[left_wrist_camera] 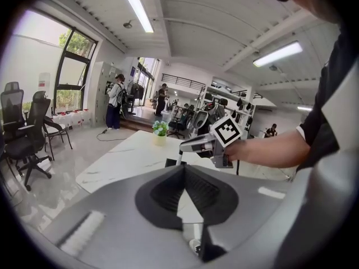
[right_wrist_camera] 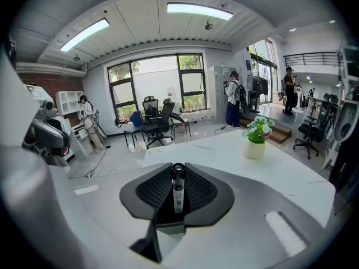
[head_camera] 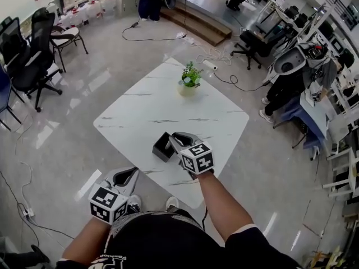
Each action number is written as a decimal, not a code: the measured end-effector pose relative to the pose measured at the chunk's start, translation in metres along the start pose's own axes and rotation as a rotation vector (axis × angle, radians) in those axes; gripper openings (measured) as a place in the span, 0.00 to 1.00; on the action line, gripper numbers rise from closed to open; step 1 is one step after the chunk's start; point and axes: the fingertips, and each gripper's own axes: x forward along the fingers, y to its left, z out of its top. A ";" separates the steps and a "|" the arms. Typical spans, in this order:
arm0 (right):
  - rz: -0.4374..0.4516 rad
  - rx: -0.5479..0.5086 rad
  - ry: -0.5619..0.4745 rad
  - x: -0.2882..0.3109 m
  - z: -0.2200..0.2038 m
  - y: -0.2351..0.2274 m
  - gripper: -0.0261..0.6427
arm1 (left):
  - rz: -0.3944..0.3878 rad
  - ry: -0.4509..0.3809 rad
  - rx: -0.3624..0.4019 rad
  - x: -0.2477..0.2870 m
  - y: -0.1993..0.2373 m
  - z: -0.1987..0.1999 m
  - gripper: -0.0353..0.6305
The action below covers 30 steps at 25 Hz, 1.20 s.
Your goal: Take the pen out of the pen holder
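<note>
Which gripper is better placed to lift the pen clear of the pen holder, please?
The right gripper: its jaws are clamped on the pen, just above the pen holder. The left gripper is empty and held back near the person's body, short of the table.

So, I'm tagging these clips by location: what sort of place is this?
Probably an open-plan lab or office: swivel chairs, cluttered workbenches along one side, and a white table standing on polished floor.
</note>
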 end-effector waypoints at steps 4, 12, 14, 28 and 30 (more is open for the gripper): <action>-0.004 0.001 -0.065 -0.024 0.018 0.005 0.14 | -0.020 -0.008 0.016 0.006 -0.003 0.007 0.14; -0.016 0.023 -0.208 -0.079 0.049 0.018 0.14 | -0.057 -0.050 0.044 0.016 -0.012 0.025 0.14; -0.024 0.026 -0.234 -0.092 0.054 0.021 0.14 | -0.068 -0.060 0.051 0.018 -0.015 0.030 0.14; -0.101 0.090 -0.304 -0.165 0.033 0.033 0.14 | -0.136 -0.087 0.122 0.027 -0.039 0.051 0.14; -0.109 0.096 -0.306 -0.171 0.028 0.035 0.14 | -0.146 -0.087 0.129 0.028 -0.042 0.052 0.14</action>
